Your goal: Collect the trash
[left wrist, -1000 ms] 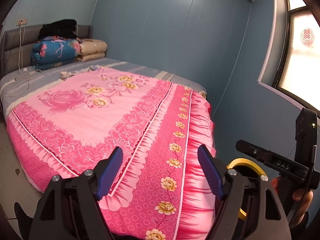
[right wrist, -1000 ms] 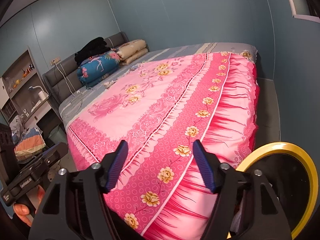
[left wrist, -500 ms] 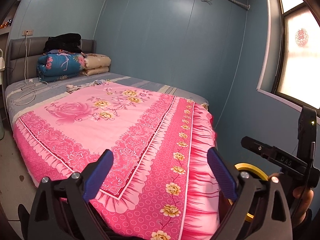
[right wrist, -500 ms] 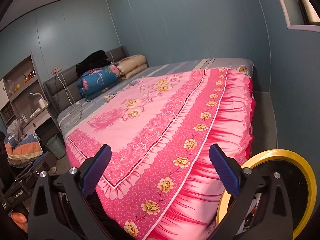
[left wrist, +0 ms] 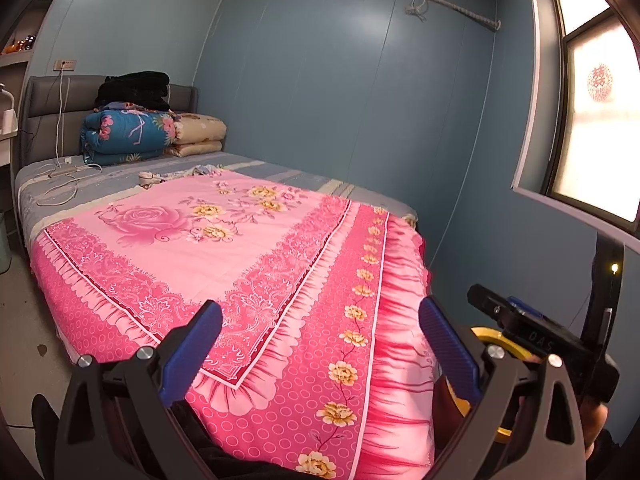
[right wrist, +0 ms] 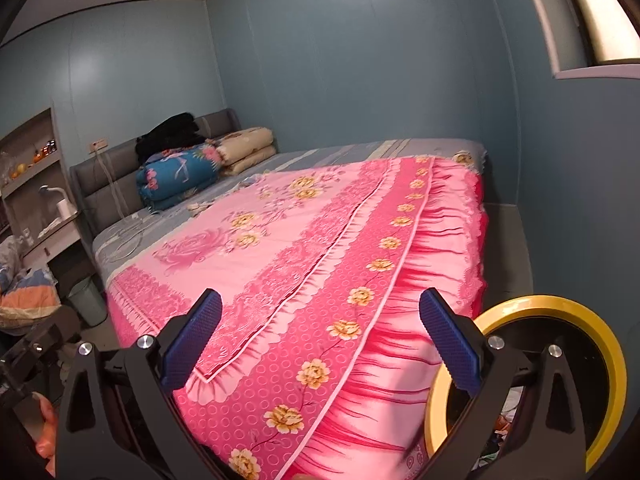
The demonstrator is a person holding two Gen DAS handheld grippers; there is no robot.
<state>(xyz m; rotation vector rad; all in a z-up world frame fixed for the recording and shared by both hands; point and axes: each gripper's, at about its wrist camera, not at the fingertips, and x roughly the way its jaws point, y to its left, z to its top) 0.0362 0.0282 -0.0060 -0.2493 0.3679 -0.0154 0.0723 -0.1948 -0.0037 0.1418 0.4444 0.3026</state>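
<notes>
Both hand-held grippers, left (left wrist: pixel 320 344) and right (right wrist: pixel 320 340), gape wide, holding nothing; round yellow-rimmed black bin (right wrist: pixel 552 320) sits beside the pink floral bed (right wrist: pixel 300 248), scraps inside; can't spot loose trash, so guessing scouting.

Bedspread (left wrist: pixel 248 248) flat, open above; yellow-rimmed bin (right wrist: pixel 560 312) crowds bed corner, wall near.

Daylight is glowing through a frosted window (left wrist: pixel 600 128) onto blue-grey panelled walls (left wrist: pixel 320 92); a pink floral bedspread (left wrist: pixel 224 248) is covering the grey-headboarded bed (left wrist: pixel 44 92).
</notes>
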